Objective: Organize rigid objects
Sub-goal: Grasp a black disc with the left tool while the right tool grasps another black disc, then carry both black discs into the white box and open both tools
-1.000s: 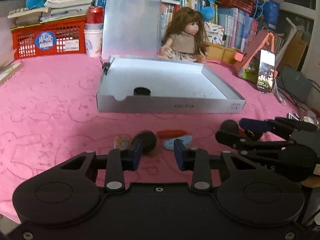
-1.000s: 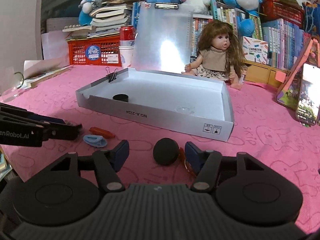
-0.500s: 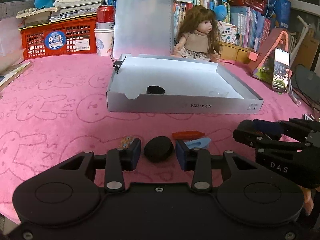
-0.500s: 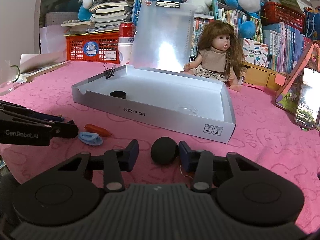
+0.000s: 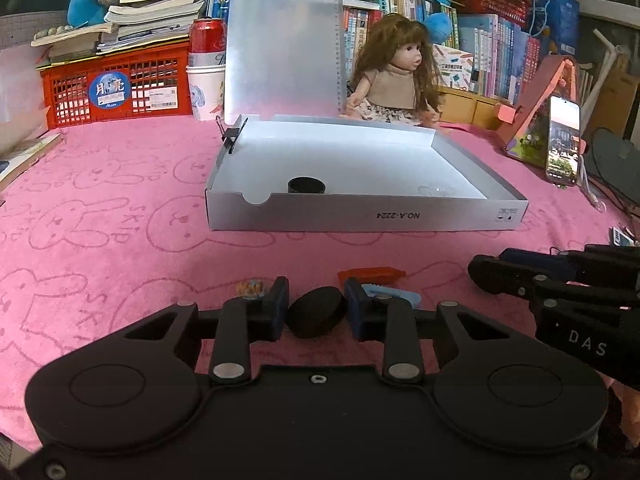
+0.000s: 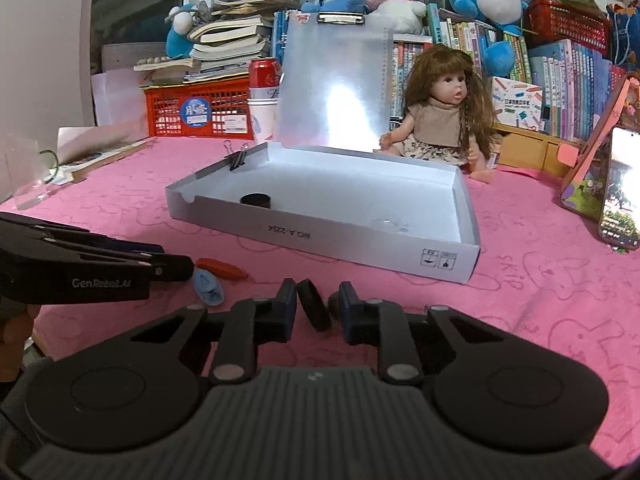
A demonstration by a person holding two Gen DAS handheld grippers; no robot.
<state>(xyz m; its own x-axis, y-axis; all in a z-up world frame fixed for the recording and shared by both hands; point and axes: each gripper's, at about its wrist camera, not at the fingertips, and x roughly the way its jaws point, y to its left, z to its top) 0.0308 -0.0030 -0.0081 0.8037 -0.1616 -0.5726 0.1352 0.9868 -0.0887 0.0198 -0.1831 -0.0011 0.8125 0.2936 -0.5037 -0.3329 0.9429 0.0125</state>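
Low at centre of both wrist views, each gripper's jaws have just been closing, left gripper (image 5: 316, 307) flanking 1 black disc (image 5: 316, 312), right gripper (image 6: 318, 306) tilting another disc (image 6: 314, 310), so both seem ready to lift toward the tray (image 5: 360, 216).

I get dim, warm indoor light; glare flares on the upright clipboard (image 6: 334, 84) (brightest spot), and beyond it fisheye edges bend, corners darkening.

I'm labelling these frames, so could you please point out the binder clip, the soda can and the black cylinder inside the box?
Binder clip (image 5: 231, 136), left wrist view: black body.
Soda can (image 5: 207, 38), left wrist view: red side.
Black cylinder (image 6: 256, 200), right wrist view: side wall.
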